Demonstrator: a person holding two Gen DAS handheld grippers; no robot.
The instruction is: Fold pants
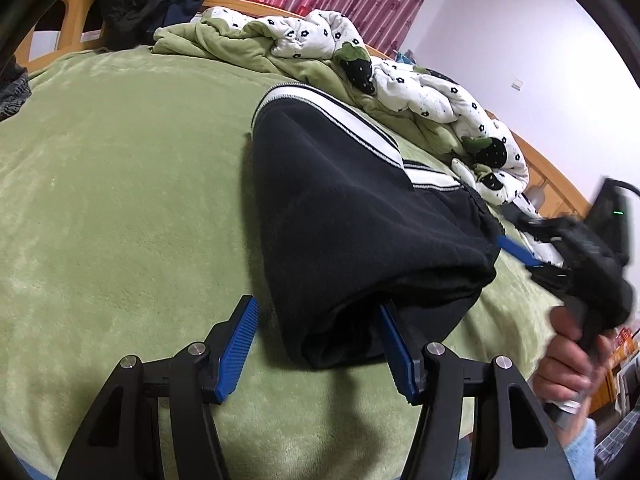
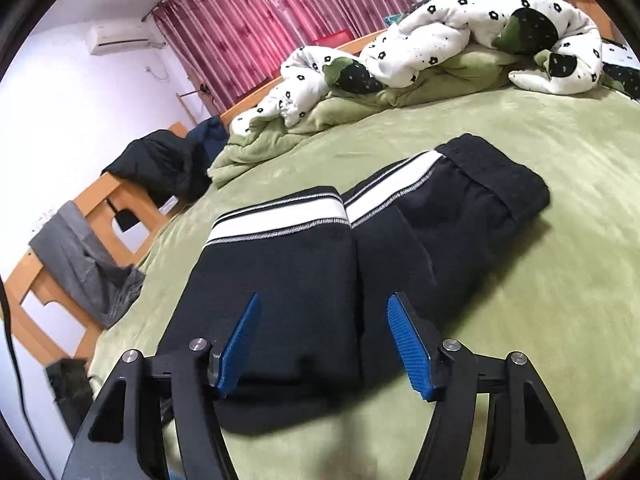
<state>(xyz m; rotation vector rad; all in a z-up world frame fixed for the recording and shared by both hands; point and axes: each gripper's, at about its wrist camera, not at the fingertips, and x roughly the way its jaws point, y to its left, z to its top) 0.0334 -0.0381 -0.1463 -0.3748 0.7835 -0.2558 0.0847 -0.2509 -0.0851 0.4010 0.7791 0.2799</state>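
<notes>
- Grippers first, since they're closest: the left gripper (image 1: 316, 344) has its blue pads spread wide, one pad out on the bare blanket, the other tucked right against the near folded edge of the pants (image 1: 360, 240). Nothing is pinched, it's just parked at the fold.
- Right gripper (image 2: 322, 346) is also wide open, hanging over the near end of the pants (image 2: 320, 276) with a pad on each side of the crease and empty space between them. My guess is it's checking the result or lining up one more fold.
- In the left view you can see the right gripper (image 1: 516, 250) from outside, blurry, at the far corner of the bundle with the person's hand (image 1: 568, 360) on its handle. Can't tell from that angle whether it's touching the cloth.
- The pants themselves: black with a white side stripe, doubled over into a short chunky stack lying flat, waistband end farther away. Looks pretty much folded already, maybe one tidy-up left.
- Surface is a fuzzy green blanket (image 2: 520, 320) on a bed, soft enough that the bundle sinks in a bit, so edges probably won't stay crisp.
- Further back: a rumpled white floral quilt (image 2: 460, 40), dark clothes draped on the wooden bed frame (image 2: 60, 264), pink curtains (image 2: 248, 32), and a wall air conditioner (image 2: 120, 38).
</notes>
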